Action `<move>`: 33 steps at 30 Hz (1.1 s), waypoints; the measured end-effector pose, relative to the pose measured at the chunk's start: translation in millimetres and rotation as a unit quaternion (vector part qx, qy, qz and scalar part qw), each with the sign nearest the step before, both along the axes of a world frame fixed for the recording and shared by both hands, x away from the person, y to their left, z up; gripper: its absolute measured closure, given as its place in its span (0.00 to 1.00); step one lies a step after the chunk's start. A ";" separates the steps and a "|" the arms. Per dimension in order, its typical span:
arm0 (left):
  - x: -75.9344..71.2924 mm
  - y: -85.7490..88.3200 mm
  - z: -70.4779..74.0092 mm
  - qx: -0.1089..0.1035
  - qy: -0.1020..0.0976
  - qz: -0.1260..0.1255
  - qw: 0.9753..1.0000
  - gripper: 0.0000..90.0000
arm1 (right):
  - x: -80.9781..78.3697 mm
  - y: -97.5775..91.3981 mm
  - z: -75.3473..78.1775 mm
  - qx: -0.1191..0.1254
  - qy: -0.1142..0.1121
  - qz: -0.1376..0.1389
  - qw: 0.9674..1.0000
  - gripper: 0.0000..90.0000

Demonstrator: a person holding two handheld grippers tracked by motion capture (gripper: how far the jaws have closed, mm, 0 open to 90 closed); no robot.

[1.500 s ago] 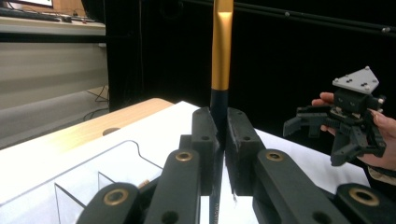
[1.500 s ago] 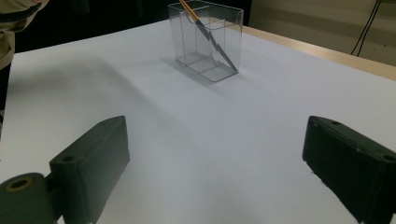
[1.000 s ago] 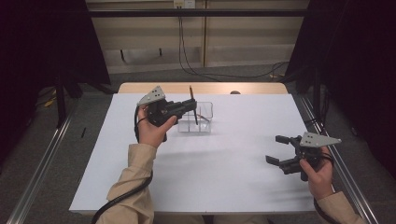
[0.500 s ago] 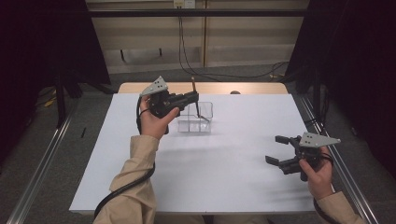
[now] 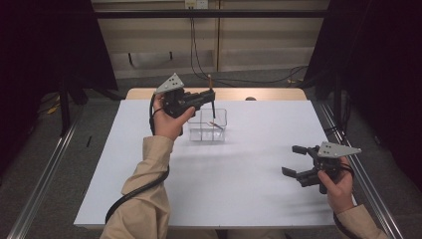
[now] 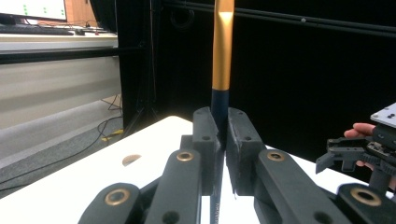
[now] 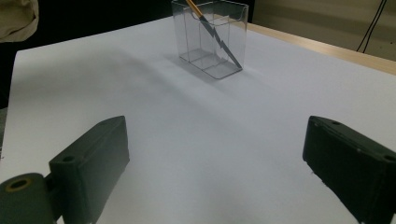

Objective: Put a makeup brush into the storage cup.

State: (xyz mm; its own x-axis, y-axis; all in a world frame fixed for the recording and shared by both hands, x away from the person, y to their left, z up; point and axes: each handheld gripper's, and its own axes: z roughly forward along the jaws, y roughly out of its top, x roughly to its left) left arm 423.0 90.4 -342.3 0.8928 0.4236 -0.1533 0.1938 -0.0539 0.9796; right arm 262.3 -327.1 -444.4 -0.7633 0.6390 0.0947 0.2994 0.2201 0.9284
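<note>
Pencil (image 6: 222,51), gold-bodied with a dark lower section, is standing upright between the jaws of the left gripper (image 5: 211,96), which are pinching it tight; in the left gripper view it is rising from the bottom centre to the top edge of the frame. In the high view this gripper is sitting in the upper centre of the picture, above the far side of the clear plastic holder (image 5: 207,130), with the pencil's lower end pointing down toward it. The holder is resting on the white table (image 5: 224,184) just below and right of that hand. In the right gripper view, the holder (image 7: 210,37) is appearing at the top centre, and 1 slim gold-ended stick (image 7: 212,33) is leaning at a slant inside it.

Right gripper (image 5: 297,162) is hovering low over the table at the lower right of the high view, well apart from the holder, its 2 jaws spread wide with nothing between them.
</note>
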 end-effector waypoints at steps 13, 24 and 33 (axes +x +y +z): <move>10.7 -10.3 0.9 0.000 -0.006 0.009 1.000 0.93 | 0.0 -1.9 0.4 0.002 -0.002 -0.003 1.000 0.07; 16.1 -20.3 -5.2 0.008 -0.010 0.015 1.000 0.93 | 0.4 -2.1 0.1 0.004 -0.001 -0.003 1.000 0.07; 21.7 -25.9 -13.2 0.014 -0.008 0.022 1.000 0.93 | 0.6 -1.7 0.1 0.004 -0.001 -0.001 1.000 0.07</move>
